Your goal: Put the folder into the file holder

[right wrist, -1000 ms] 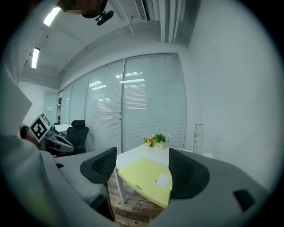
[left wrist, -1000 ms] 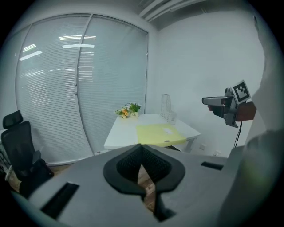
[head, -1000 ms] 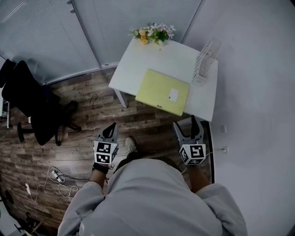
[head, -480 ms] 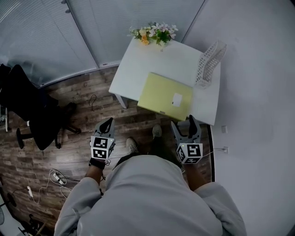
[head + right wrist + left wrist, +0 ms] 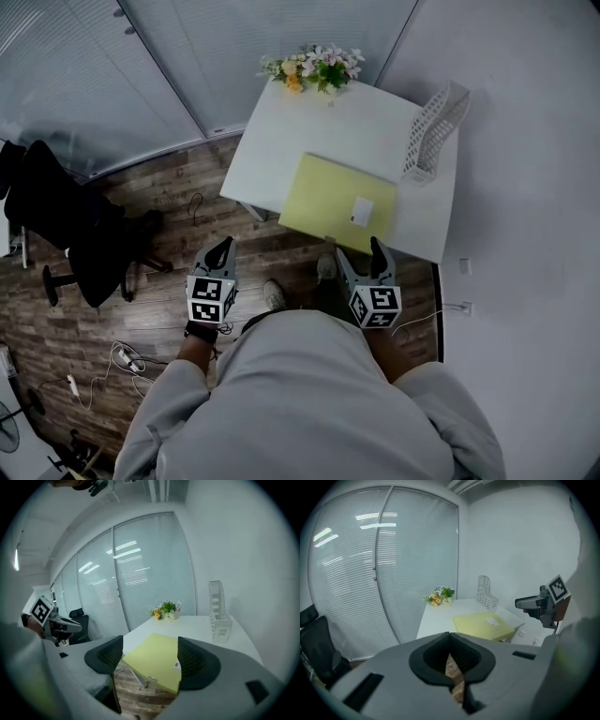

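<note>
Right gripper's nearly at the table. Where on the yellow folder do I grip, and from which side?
Grip the folder by its near edge, coming in level from the person's side with the open right gripper. It lies flat on the table, but that edge juts past the tabletop, probably leaving room for one jaw under and one over.

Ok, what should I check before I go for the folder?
1. Right gripper jaws open: ok.
2. Right gripper at the flat yellow folder: not ok, it is short of it.
3. Folder edge graspable: ok, the near edge overhangs the white table.
4. White mesh file holder upright: ok.
5. Left gripper free: ok, jaws shut on nothing.
</note>
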The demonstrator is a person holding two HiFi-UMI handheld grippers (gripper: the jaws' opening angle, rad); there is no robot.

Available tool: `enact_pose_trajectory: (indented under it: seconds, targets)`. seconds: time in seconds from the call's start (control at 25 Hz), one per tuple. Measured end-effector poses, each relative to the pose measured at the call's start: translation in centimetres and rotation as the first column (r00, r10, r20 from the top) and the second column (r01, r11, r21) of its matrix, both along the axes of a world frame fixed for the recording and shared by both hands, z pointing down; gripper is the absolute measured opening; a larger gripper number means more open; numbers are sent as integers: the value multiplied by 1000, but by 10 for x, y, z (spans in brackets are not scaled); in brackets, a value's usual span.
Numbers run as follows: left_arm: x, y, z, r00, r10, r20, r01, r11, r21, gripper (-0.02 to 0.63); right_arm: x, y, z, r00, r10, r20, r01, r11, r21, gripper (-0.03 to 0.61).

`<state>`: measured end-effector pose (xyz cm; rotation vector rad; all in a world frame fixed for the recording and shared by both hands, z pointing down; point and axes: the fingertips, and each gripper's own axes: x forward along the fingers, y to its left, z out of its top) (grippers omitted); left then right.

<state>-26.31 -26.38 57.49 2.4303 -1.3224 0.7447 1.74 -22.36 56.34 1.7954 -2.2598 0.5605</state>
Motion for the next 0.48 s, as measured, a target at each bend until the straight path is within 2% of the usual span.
enact_pose_trajectory:
  seconds: [0.12, 0.24, 0.36, 0.48]
  targets:
    - [3, -4, 5, 1000, 7, 17, -6, 1000, -19, 8, 7, -4, 19, 991, 65, 114, -57, 996, -73, 371]
    - [4, -6, 12, 999, 17, 40, -15, 999, -39, 8, 11, -5, 43, 961, 145, 234, -110, 981, -157, 371]
    - [3, -8, 17, 998, 21, 53, -17, 998, -62, 8, 14, -1, 69, 912, 241, 333, -158, 953, -257, 371]
    - [1, -11, 21, 998, 23, 65, -18, 997, -78, 8, 19, 3, 96, 834, 350, 427, -196, 911, -363, 371]
